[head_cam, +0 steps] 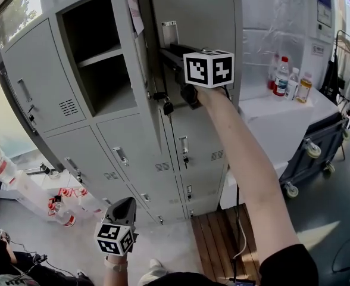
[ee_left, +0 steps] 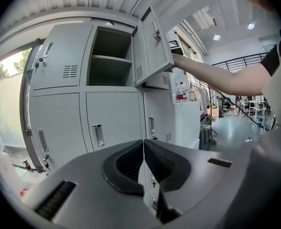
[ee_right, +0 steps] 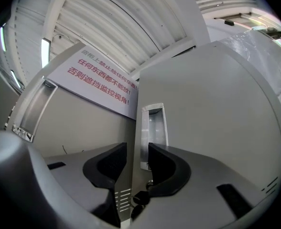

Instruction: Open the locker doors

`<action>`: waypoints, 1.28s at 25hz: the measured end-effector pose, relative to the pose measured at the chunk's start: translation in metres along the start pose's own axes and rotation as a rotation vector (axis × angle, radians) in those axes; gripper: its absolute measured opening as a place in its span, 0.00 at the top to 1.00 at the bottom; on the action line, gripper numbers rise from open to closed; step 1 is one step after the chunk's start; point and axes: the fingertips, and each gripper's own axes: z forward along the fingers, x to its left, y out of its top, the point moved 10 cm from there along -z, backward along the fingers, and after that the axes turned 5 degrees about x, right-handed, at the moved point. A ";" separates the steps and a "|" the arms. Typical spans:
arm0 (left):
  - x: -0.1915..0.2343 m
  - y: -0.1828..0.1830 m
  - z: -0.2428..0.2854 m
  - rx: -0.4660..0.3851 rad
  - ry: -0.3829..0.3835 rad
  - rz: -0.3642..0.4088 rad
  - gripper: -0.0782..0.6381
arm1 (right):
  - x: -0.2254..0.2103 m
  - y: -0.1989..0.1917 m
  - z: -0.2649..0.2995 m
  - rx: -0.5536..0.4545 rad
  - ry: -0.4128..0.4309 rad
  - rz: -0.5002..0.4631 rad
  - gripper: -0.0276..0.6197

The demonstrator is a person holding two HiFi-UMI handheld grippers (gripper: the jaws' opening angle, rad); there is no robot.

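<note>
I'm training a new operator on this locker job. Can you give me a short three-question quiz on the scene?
1. True or false: the jaws of the left gripper are together, with nothing between them.
2. The open compartment is: A) top middle B) top left C) bottom left
3. Fill in: the right gripper straddles the edge of the open ____.
Key: 1 true; 2 A; 3 door.

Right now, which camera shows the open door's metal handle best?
The right gripper view: the handle looms large and close, at the centre. The head view shows it small; the left gripper view, tiny and distant.
</note>
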 end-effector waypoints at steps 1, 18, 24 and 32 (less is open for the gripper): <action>-0.002 -0.001 0.000 0.001 -0.007 0.000 0.86 | 0.002 0.001 -0.006 -0.003 0.001 0.000 0.70; -0.045 -0.009 0.004 -0.012 -0.156 -0.002 0.86 | 0.030 0.022 -0.102 0.011 -0.052 -0.085 0.73; -0.065 -0.009 0.014 -0.020 -0.231 0.007 0.86 | 0.034 0.028 -0.138 0.007 -0.096 -0.092 0.74; -0.091 0.001 0.030 -0.042 -0.328 0.024 0.86 | 0.031 0.037 -0.188 -0.014 -0.162 -0.091 0.78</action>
